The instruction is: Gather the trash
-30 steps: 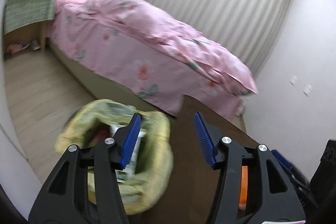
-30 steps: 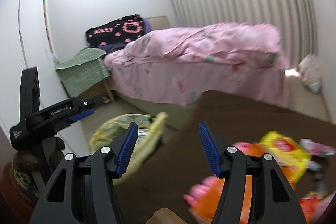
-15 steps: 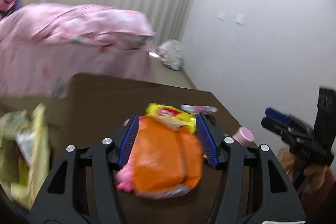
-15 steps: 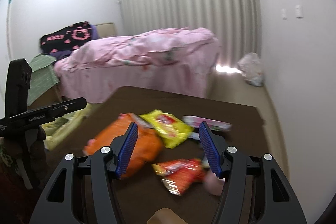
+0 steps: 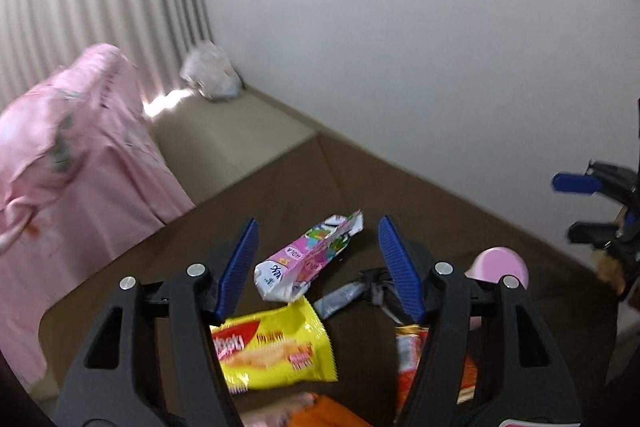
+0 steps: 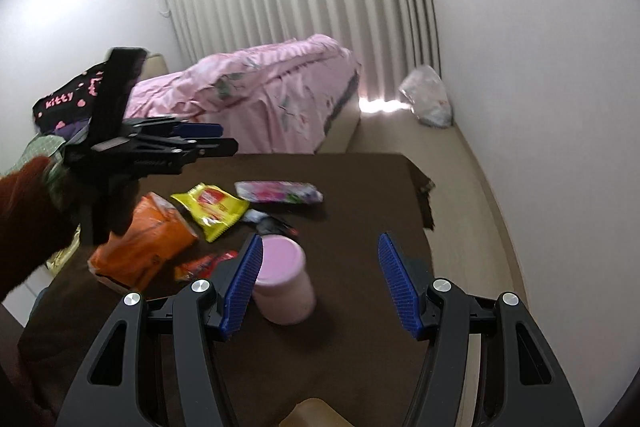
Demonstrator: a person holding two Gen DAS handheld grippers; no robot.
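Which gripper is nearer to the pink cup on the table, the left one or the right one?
Right. The right gripper hangs open just above the pink cup, its left finger beside the cup. The left gripper is off to the side, over the wrappers.

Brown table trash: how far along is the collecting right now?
Nothing here shows as collected. Both the left gripper and right gripper are open and empty. On the brown table remain the yellow snack packet, orange plastic bag, pink printed wrapper, red wrapper, grey-black wrapper and pink plastic cup. No bin is visible now.
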